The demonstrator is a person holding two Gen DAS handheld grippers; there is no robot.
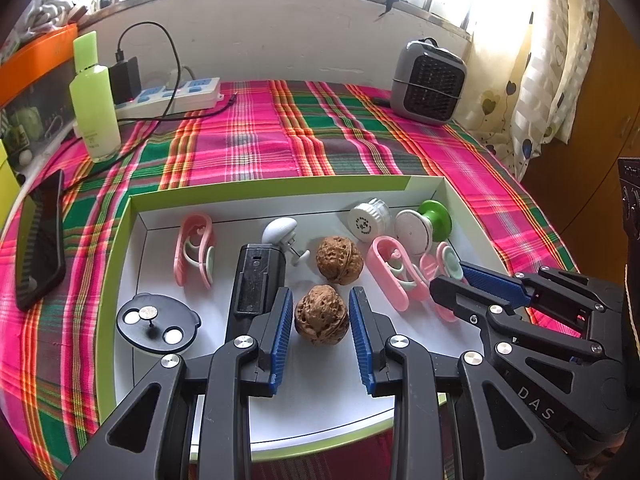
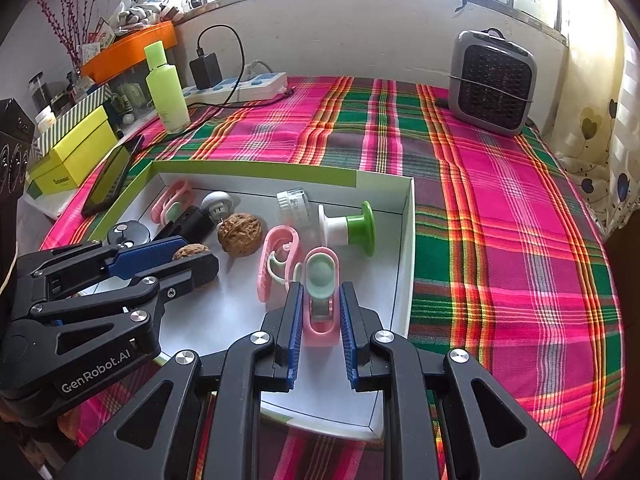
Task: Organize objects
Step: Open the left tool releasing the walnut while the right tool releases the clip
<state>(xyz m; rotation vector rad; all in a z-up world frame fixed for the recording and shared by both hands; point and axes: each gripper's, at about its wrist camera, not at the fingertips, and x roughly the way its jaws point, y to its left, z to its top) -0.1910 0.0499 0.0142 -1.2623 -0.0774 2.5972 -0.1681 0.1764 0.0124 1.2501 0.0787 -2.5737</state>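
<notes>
A white tray with a green rim (image 1: 120, 248) (image 2: 404, 264) holds small objects. My left gripper (image 1: 320, 300) is open, its blue pads on either side of a brown walnut (image 1: 321, 314), close to it. A second walnut (image 1: 339, 259) (image 2: 240, 235) lies just behind. My right gripper (image 2: 319, 296) has its pads against the sides of a pink and mint clip (image 2: 320, 292); it also shows in the left wrist view (image 1: 454, 280). Another pink clip (image 2: 276, 264) lies beside it, a third (image 1: 195, 254) at the tray's left.
In the tray: a black block (image 1: 256, 280), a black disc (image 1: 158, 322), a white plug (image 1: 280, 232), a small clear jar (image 1: 368, 218), a green and white spool (image 1: 424, 224). On the plaid cloth: a phone (image 1: 40, 240), a green bottle (image 1: 94, 100), a power strip (image 1: 176, 94), a grey heater (image 1: 428, 82).
</notes>
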